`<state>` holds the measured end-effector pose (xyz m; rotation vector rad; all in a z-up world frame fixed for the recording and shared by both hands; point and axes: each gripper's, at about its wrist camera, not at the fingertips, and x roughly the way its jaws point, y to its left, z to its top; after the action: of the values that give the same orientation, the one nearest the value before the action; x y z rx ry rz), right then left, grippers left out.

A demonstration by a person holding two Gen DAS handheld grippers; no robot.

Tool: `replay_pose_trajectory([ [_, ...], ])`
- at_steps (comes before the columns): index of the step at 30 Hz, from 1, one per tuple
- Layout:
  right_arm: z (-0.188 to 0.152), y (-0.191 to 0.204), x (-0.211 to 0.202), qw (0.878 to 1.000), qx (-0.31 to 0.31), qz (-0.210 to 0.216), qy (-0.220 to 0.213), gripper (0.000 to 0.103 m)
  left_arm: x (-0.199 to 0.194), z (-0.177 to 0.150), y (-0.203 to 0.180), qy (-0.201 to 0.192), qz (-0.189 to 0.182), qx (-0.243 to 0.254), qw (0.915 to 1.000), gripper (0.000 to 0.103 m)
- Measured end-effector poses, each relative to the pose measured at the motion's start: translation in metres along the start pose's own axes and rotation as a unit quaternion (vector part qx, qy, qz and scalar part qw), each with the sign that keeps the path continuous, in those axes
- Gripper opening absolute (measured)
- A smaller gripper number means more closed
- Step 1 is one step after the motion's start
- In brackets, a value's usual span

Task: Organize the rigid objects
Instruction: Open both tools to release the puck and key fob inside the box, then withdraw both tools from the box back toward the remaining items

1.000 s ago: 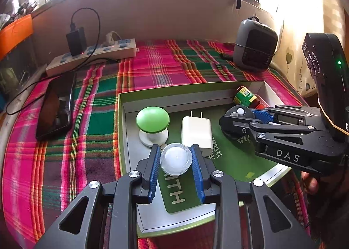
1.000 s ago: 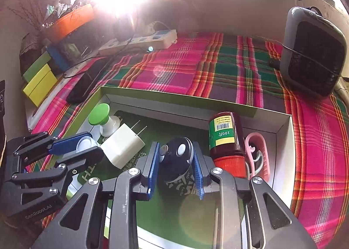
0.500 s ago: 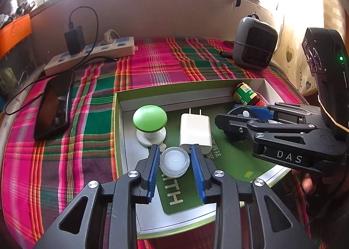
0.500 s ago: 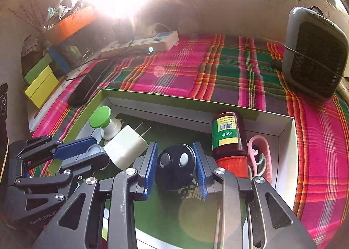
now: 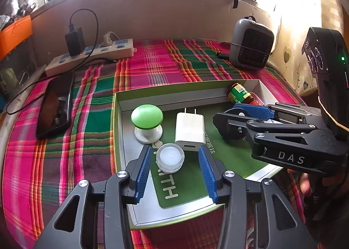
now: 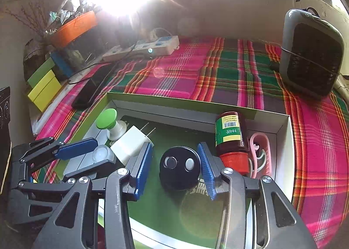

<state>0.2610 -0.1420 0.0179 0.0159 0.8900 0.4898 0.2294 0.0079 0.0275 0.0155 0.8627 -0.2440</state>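
Both grippers stand open inside the box (image 5: 117, 118), the left gripper (image 5: 174, 158) straddling the clear jar (image 5: 170, 157) and the right gripper (image 6: 177, 167) straddling the black remote (image 6: 180, 167), each apparently set down among the stored items

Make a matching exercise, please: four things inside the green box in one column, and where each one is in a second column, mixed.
Things:
1. small round translucent white jar
2. round black remote with two buttons
3. dark red bottle with green label
4. green-topped white knob

Places:
A. lying beside the pink plastic hook
B. between the open fingers of the left claw
C. in the box's left part, beside the white wall charger
D. between the open fingers of the right claw

Pairs: 1-B, 2-D, 3-A, 4-C
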Motion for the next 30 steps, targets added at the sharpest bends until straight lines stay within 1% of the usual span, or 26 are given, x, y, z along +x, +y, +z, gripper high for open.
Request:
replay_pose_trajectory([
  [16,-0.013,0.014,-0.029,1.000,0.020,0.007,-0.021,0.045,-0.032,-0.016,-0.006,-0.013,0.000,-0.001,0.9999,0.047],
  [24,-0.024,0.023,-0.051,0.999,0.024,0.003,-0.034,0.045,-0.053,-0.027,-0.004,-0.021,-0.002,-0.005,0.9998,0.047],
  [30,-0.038,0.029,-0.065,0.999,0.033,-0.005,-0.040,0.045,-0.070,-0.038,-0.001,-0.031,0.006,-0.009,0.9995,0.048],
])
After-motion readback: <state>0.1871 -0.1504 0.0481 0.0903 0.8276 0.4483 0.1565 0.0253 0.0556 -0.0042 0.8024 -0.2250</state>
